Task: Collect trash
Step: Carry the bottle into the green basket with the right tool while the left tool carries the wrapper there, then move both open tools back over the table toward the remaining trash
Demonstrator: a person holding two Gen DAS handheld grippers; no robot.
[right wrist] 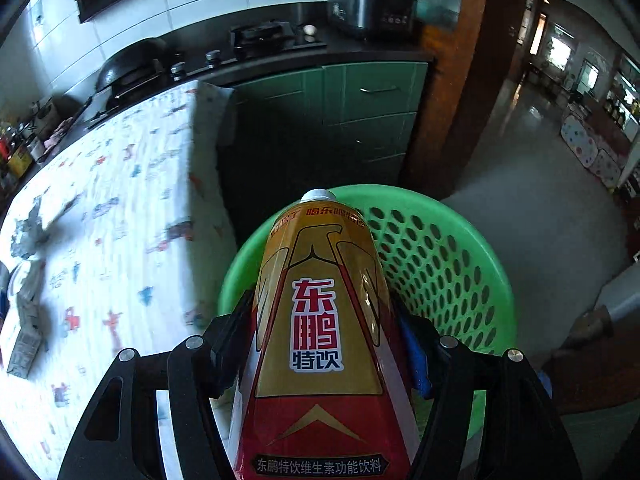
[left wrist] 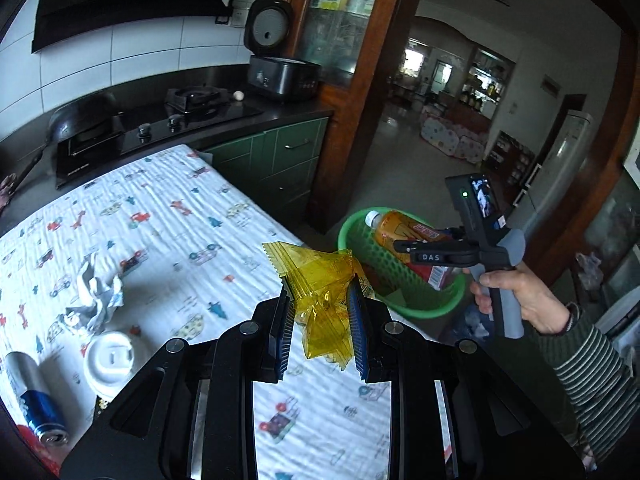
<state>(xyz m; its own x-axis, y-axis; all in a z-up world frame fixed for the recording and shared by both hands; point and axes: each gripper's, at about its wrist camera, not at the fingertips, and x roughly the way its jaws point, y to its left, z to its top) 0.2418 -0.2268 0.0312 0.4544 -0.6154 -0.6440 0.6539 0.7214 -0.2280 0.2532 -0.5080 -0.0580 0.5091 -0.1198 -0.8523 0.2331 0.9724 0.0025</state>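
My left gripper (left wrist: pixel 320 300) is shut on a yellow plastic wrapper (left wrist: pixel 320 280) and holds it above the table's right edge, close to the green basket (left wrist: pixel 420 308). My right gripper (right wrist: pixel 324 336) is shut on a gold and red drink bottle (right wrist: pixel 320 320) with a white cap, held over the green perforated basket (right wrist: pixel 452 256). The bottle also shows in the left wrist view (left wrist: pixel 404 232), above the basket. On the patterned tablecloth (left wrist: pixel 168 240) lie crumpled paper (left wrist: pixel 96 300), a white cup lid (left wrist: pixel 110 360) and a blue and silver can (left wrist: pixel 36 400).
The basket stands on the floor beside the table. Behind the table are a black stove (left wrist: pixel 160 124) with a wok (left wrist: pixel 80 116), a rice cooker (left wrist: pixel 280 72) and green cabinets (left wrist: pixel 280 160). A wooden post (left wrist: pixel 360 100) stands by the doorway.
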